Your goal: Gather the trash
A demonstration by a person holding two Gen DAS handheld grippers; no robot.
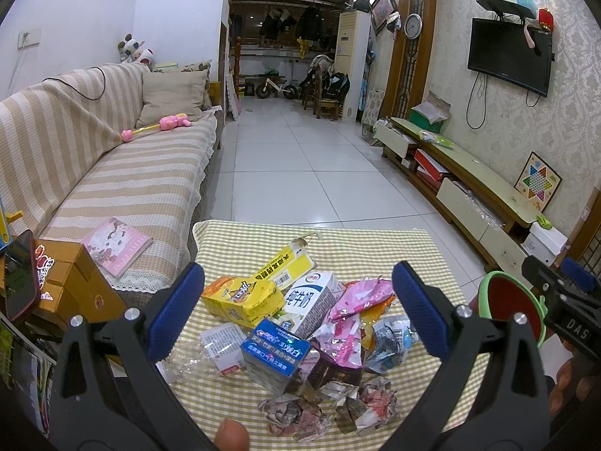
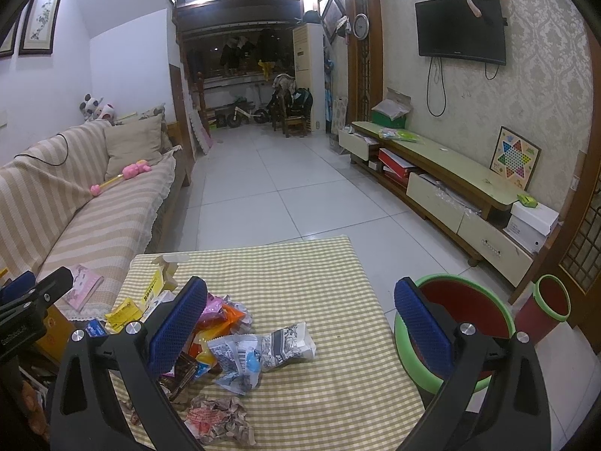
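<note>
Through the left wrist camera, my left gripper (image 1: 298, 310) hung with its fingers spread wide and empty over the heap of trash (image 1: 300, 342) on the checked surface (image 1: 375, 248): a milk carton (image 1: 310, 306), a blue box (image 1: 276, 355), wrappers and crumpled paper balls. Through the right wrist camera, my right gripper (image 2: 300, 323) was likewise released and holding nothing, with a silver wrapper (image 2: 259, 349) between its fingers and the green-rimmed bin (image 2: 456, 329) just beside the surface. I judged nothing was collected yet; next I needed to lower onto one piece, clench, and carry it to the bin.
</note>
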